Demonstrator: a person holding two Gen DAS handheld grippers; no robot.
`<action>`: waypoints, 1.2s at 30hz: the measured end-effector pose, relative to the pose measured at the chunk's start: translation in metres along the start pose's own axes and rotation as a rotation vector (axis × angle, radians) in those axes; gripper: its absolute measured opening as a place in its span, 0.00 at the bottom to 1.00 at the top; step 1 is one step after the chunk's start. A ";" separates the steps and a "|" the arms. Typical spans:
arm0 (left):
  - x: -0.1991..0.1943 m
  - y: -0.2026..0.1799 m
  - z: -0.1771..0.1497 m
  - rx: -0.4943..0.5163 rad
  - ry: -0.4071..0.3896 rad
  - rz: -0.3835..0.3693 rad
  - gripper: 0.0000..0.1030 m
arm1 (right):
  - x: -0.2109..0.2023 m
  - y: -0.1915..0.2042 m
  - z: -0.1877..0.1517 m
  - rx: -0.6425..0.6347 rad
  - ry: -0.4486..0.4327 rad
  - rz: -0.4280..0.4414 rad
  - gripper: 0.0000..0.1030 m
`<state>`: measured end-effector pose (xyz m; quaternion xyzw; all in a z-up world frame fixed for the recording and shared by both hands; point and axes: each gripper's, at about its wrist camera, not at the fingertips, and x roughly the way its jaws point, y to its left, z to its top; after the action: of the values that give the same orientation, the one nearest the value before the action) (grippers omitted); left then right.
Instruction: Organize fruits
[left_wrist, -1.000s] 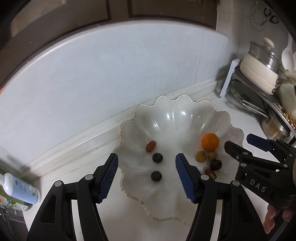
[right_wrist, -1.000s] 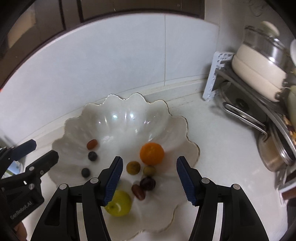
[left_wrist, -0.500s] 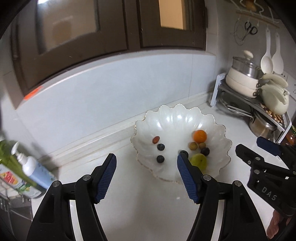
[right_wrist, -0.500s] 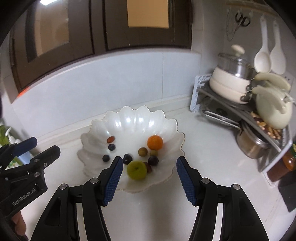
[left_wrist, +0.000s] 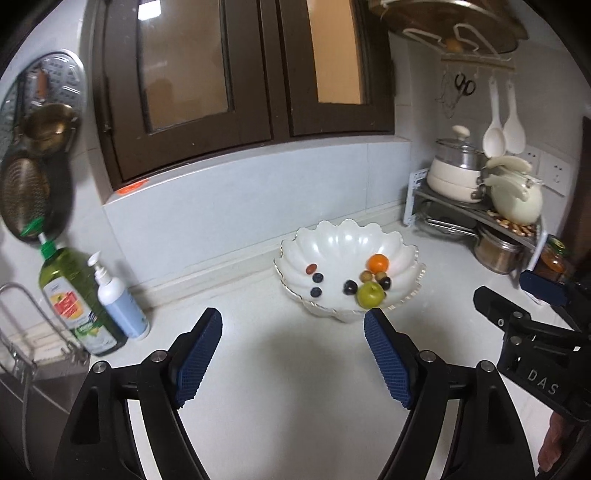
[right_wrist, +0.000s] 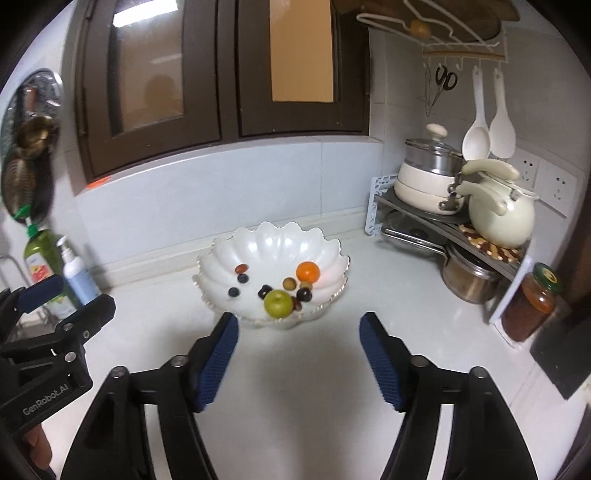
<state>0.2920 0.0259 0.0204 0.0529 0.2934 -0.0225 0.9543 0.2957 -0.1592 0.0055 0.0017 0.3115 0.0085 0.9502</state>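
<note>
The white scalloped bowl (left_wrist: 334, 240) sits on the counter (left_wrist: 288, 369) near the back wall, holding all the fruit: an orange (left_wrist: 378, 263), a green apple (left_wrist: 369, 294) at the front rim, and small dark berries too tiny to identify. The left gripper (left_wrist: 291, 334) and right gripper (right_wrist: 298, 338) hang short of the bowl, jaws wide and just opening further, nothing between them. The apple partly hides a fruit behind it.

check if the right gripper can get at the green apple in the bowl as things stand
Probably yes. The right gripper is open and empty, and only bare counter lies between it and the bowl. The green apple sits at the near rim, uncovered, with small fruits close beside it.
</note>
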 end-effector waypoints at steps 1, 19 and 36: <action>-0.008 -0.002 -0.005 0.000 -0.007 0.007 0.80 | -0.010 0.000 -0.005 -0.003 -0.010 0.002 0.68; -0.154 -0.009 -0.073 -0.035 -0.156 0.015 0.91 | -0.150 -0.004 -0.082 -0.009 -0.126 -0.037 0.76; -0.246 -0.022 -0.117 -0.042 -0.241 -0.036 0.93 | -0.247 -0.013 -0.133 -0.007 -0.220 -0.096 0.77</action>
<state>0.0211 0.0204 0.0606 0.0245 0.1777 -0.0395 0.9830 0.0180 -0.1766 0.0449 -0.0158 0.2048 -0.0361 0.9780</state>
